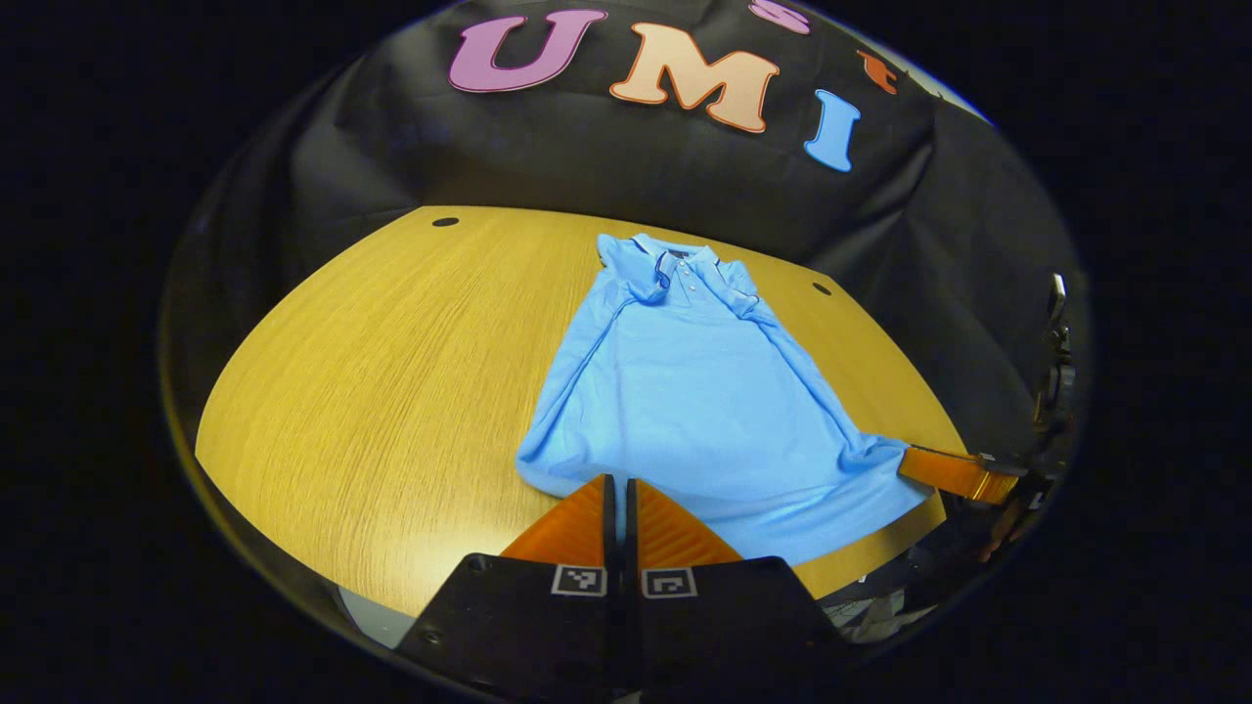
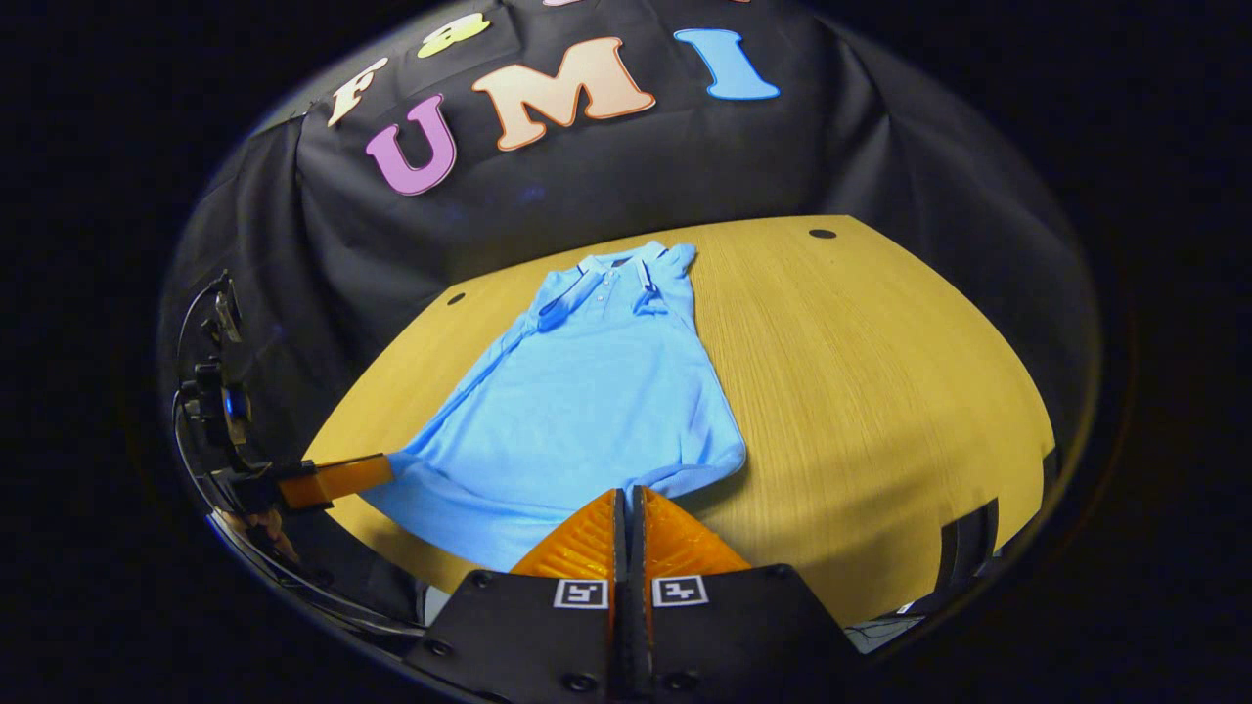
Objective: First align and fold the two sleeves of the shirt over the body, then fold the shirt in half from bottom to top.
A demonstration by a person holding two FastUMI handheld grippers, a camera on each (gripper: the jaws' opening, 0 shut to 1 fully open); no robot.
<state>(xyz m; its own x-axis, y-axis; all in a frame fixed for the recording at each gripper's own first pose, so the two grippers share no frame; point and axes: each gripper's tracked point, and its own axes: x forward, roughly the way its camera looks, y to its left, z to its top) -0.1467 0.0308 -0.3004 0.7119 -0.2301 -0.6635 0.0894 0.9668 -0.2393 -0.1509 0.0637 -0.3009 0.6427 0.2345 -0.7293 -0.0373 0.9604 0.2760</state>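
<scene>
While the light blue polo shirt [image 1: 699, 391] lies flat on the wooden table [image 1: 391, 391], collar toward the black cloth wall [image 1: 606, 166] and hem toward the near edge, both sleeves are already folded in over the body, giving it a long, tapering outline. Its fabric looks soft and finely knit, with small ripples gathered at the two hem corners; the table shows a straight, pale grain and small dark round holes near its far corners.

The left gripper [image 1: 618, 481] has its ridged, wedge-shaped fingers pressed together at the hem's left corner, and the right gripper [image 2: 629, 492] is likewise closed at the hem's right corner. Whether cloth is actually pinched between either pair is hard to make out, since the fingertips cover the edge. Each gripper also appears from the side in the other's view, its body cut off at the picture's rim.
</scene>
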